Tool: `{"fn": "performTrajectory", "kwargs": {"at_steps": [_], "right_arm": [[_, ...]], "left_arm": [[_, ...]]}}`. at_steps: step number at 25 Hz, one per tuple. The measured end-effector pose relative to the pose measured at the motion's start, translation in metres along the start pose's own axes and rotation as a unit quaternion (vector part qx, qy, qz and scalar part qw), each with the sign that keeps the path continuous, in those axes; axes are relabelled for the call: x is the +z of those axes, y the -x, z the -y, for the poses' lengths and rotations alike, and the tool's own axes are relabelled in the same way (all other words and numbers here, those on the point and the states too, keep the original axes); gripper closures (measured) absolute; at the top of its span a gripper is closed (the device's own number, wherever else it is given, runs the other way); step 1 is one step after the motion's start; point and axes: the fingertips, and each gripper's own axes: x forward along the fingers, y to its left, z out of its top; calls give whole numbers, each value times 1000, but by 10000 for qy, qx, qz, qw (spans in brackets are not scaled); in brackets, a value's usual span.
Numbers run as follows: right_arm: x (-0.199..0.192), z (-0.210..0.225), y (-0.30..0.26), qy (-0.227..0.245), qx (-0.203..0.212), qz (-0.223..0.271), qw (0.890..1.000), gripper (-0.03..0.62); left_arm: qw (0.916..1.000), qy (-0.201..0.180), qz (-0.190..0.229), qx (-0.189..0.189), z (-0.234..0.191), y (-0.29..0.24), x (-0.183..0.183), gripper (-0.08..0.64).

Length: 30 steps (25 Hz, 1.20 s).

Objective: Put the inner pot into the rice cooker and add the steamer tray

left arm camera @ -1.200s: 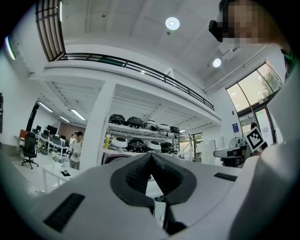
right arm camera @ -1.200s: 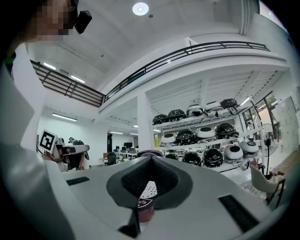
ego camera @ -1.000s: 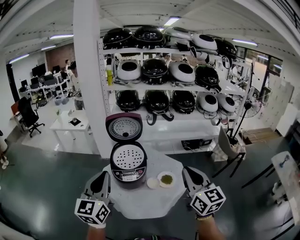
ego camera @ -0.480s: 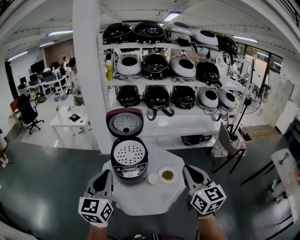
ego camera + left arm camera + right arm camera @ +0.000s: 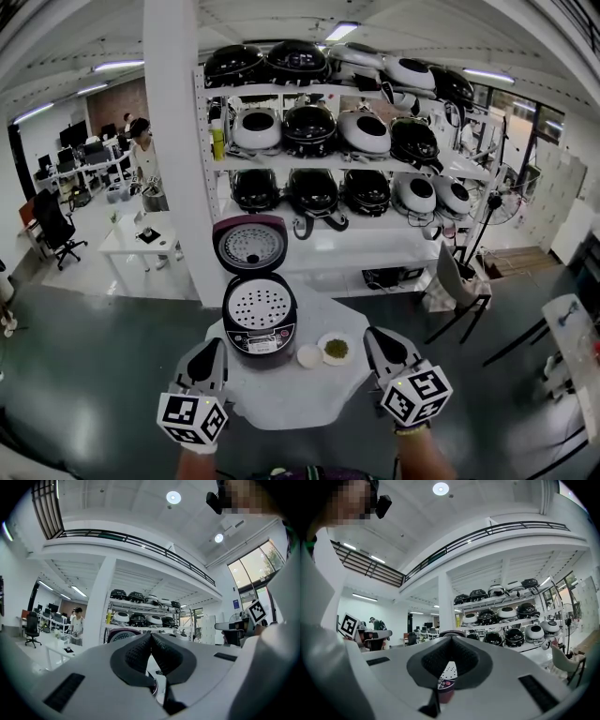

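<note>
left gripper (image 5: pixel 210 347) and right gripper (image 5: pixel 376 337) both closed, nothing held (pads touching); open rice cooker (image 5: pixel 260 339) with steamer tray (image 5: pixel 259 307) sits ahead, between both fingertips

The steamer tray (image 5: pixel 260 306) hides from me what lies under it; the panel of the rice cooker (image 5: pixel 258 349) is too small to read.

One table (image 5: pixel 281 403) carries one open rice cooker (image 5: pixel 259 339) with one perforated steamer tray (image 5: pixel 259 307) in it. It also carries two small round dishes, one white dish (image 5: pixel 309 355) and one green-filled dish (image 5: pixel 336 350). Two claws show, the left claw (image 5: pixel 214 343) and the right claw (image 5: pixel 373 334). One shelf unit (image 5: pixel 375 248) has three loaded levels with roughly fourteen stored cookers (image 5: pixel 309 122) and one yellow bottle (image 5: pixel 218 150). One person (image 5: pixel 143 155) stands far left.
</note>
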Motion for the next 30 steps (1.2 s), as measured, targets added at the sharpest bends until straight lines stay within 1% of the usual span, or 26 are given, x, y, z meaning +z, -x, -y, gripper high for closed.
{"fn": "performTrajectory", "kwargs": {"at_steps": [30], "right_arm": [[-7,-5,3,39,-136,-60,9999,588]], "left_arm": [[9999,95,-36,-28,-10,4,-8,538]]}}
